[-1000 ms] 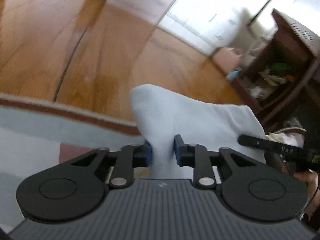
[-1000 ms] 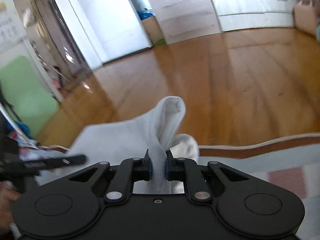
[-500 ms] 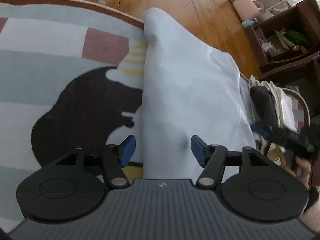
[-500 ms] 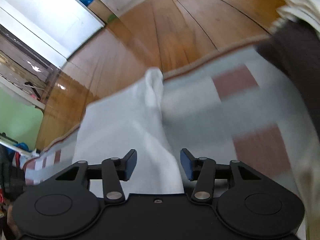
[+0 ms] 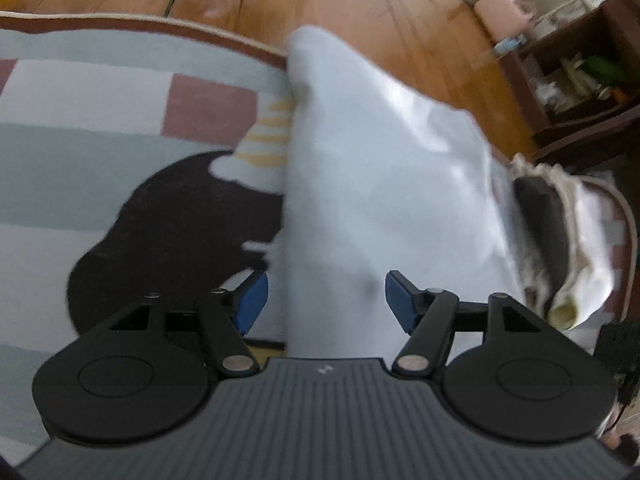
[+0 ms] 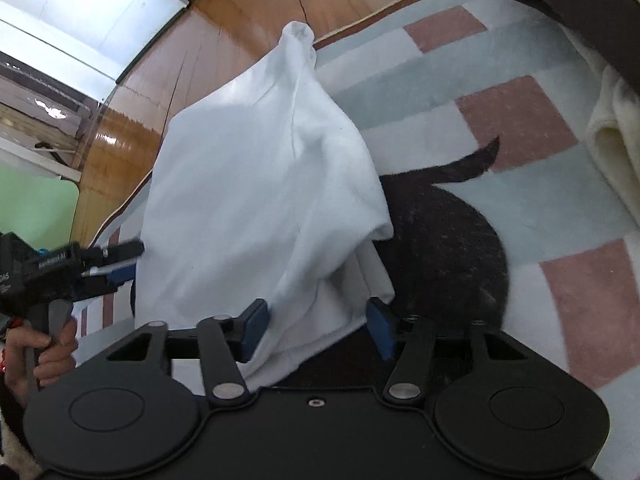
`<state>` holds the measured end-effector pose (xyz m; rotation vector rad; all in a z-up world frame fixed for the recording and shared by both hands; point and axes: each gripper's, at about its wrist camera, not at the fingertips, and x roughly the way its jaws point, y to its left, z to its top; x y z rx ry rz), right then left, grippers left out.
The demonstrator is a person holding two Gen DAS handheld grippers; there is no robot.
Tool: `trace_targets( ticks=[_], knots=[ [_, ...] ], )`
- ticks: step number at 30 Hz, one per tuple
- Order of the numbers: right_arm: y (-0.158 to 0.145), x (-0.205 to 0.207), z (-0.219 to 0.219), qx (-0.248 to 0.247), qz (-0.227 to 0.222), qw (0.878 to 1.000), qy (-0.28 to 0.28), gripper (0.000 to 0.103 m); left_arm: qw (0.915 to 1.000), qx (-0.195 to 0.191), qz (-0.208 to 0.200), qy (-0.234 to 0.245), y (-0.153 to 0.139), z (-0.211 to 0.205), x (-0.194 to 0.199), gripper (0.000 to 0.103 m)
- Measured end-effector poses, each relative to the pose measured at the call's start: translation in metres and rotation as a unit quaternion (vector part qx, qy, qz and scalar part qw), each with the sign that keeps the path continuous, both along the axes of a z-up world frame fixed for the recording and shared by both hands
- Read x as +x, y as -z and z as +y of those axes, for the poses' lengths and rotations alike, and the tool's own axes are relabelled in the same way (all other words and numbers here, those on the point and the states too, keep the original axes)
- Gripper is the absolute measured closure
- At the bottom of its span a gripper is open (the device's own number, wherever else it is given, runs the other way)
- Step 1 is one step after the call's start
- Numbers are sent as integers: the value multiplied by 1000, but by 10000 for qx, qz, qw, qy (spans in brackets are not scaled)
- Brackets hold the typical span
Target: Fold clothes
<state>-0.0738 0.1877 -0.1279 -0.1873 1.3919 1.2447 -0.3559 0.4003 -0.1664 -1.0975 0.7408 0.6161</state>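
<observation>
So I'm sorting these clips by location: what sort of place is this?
Most likely a room in a home, with the folding done on the floor. A patterned rug lies on a wooden plank floor, a dark wooden shelf holds household clutter, and the white garment rests on the rug.

White lettering stood on the side of the left gripper (image 6: 120, 262) in the right wrist view, but it was too small and blurred to read. No other text was readable anywhere.
</observation>
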Motion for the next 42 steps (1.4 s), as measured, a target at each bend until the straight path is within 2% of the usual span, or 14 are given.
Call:
trace_targets(
  ticks=[2,12,17,21,23,25,26,28,29,30,31,34,36,42],
  knots=[
    [4,-1,12,-227,-334,9991,117,36,10000,-65,40,-41,4,1,-1,39],
    [-9,-10,17,-253,-997,9944,227,36,9984,386,417,50,0,-13,8,35],
    [-13,-10,17,-253,-1312,9910,-17,34,9988,291,400,26,1,-16,8,35],
    [-4,-6,18,-146,-1072,9940,130,28,9999,-104,7,2,10,-12,5,31],
    [0,-2,10,55,-769,9965,331,20,9982,-463,-359,-91,18,-9,1,30],
    [4,1,7,226,-329,9983,427,19,9955,-697,-631,-131,23,-6,-1,27],
    [6,2,7,298,-52,9986,426,21,9969,-543,-562,-33,21,-6,2,28],
    [8,0,12,411,201,9985,307,33,9991,-142,-368,184,16,-9,9,44],
    [7,-3,14,466,200,9984,239,43,9991,178,-253,288,11,-13,14,62],
    [7,-5,16,521,198,9983,171,64,9984,353,-314,305,6,-17,16,67],
    [6,-7,18,583,197,9981,102,74,9974,528,-376,322,1,-21,18,68],
    [-14,-14,16,1114,164,9936,-85,75,9930,868,-693,413,-19,-29,19,70],
    [-25,-19,18,1234,50,9921,-232,75,9929,868,-697,410,-24,-32,21,70],
    [-21,-16,28,774,-124,9968,-162,71,9964,699,170,445,-10,-27,39,67]
  ],
)
